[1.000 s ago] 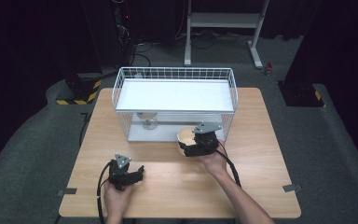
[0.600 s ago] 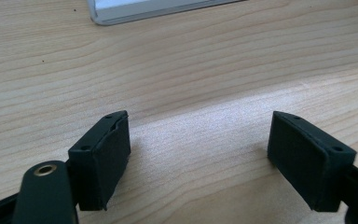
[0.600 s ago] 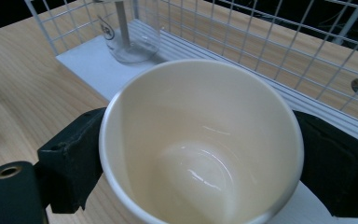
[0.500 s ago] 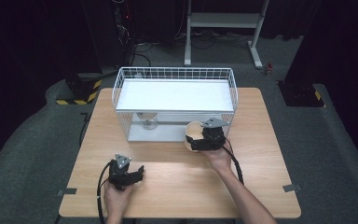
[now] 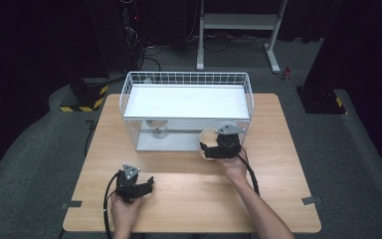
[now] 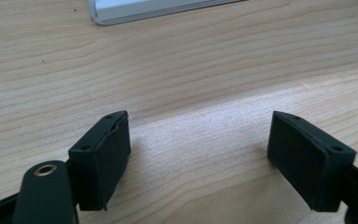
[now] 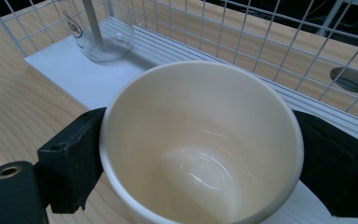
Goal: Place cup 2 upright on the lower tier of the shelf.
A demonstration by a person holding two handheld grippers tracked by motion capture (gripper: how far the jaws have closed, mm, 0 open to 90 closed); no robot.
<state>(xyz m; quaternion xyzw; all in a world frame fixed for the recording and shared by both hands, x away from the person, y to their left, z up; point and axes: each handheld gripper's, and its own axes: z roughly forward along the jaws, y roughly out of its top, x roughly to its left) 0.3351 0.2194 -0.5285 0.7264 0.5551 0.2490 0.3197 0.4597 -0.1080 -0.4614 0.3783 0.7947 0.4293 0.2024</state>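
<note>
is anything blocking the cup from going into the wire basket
Yes: the wire basket's near wall stands between the cream cup, clamped in the right gripper, and the white basket floor. The top looks open. A clear glass sits inside, off to one side.

Setting: recording lab or test studio, not a home.
- Black curtains or dark walls on all sides; lighting falls on the centre alone.
- Grey carpet floor, with tape marks at the worktop's corners.
- Yellow-and-black hazard-striped base at the left; a dark floor plate at the right.
- White metal stand at the back, loose cables on the floor beside it.
- One plain wooden worktop carrying a white wire basket.
- Cabled handheld grippers, left gripper, right gripper.
</note>
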